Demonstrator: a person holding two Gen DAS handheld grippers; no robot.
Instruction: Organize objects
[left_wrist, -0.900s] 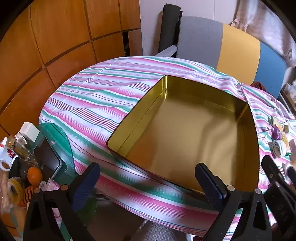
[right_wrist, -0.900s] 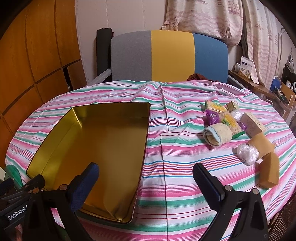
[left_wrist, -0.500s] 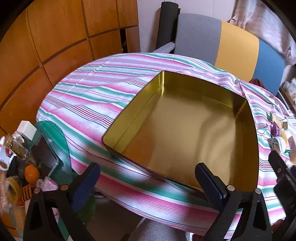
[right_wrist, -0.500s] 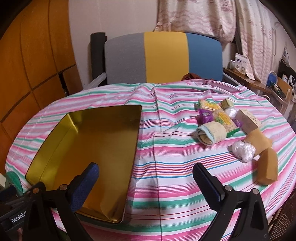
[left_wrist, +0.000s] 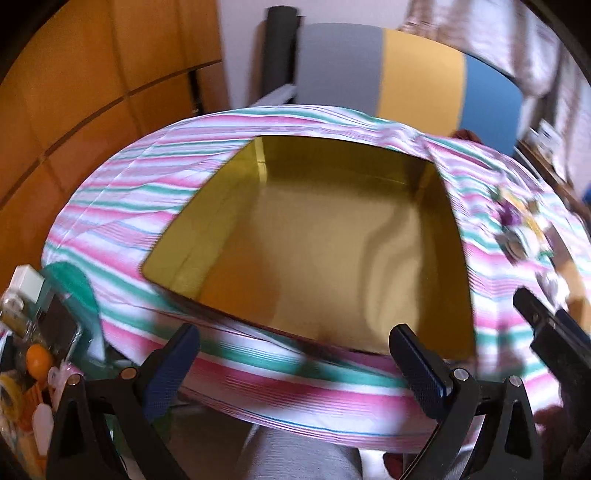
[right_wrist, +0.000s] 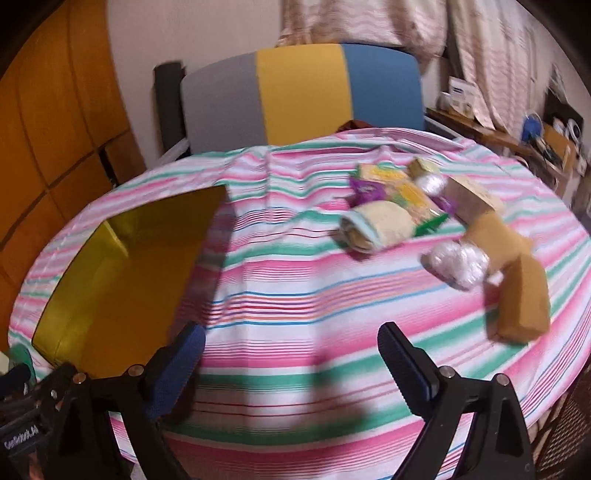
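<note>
Right wrist view: the right gripper (right_wrist: 290, 363) hangs low over the near edge of the counter (right_wrist: 295, 306), jaws spread wide with nothing between them.
Things to sort: a loose heap lies ahead and to the right of the right gripper, led by a rolled cloth (right_wrist: 376, 227), with a clear-wrapped bundle (right_wrist: 456, 264) and a tan block (right_wrist: 522, 299) nearer on the right, and small packets (right_wrist: 391, 188) behind.
Roll axis: the rolled cloth lies crosswise to the gripper's line, its open end turned left.
Tin: the open gold tin (right_wrist: 122, 273) sits ahead and to the left of the right gripper, well apart from the heap, and holds nothing.
Left wrist view: the left gripper (left_wrist: 293, 363) is spread wide and holds nothing; the tin (left_wrist: 321, 254) lies straight ahead of it, just past the counter's near edge, while the heap (left_wrist: 517, 229) is far off to its right.
Nearer hand: the right gripper, by my reading, is the one placed to take the first piece; the tan block looks closest to it.
Change from half a second ago: in the right view the heap stands larger and closer, so that gripper has pushed forward and swung right; in the left view the tin has slid toward centre and the picture is smeared with motion.
</note>
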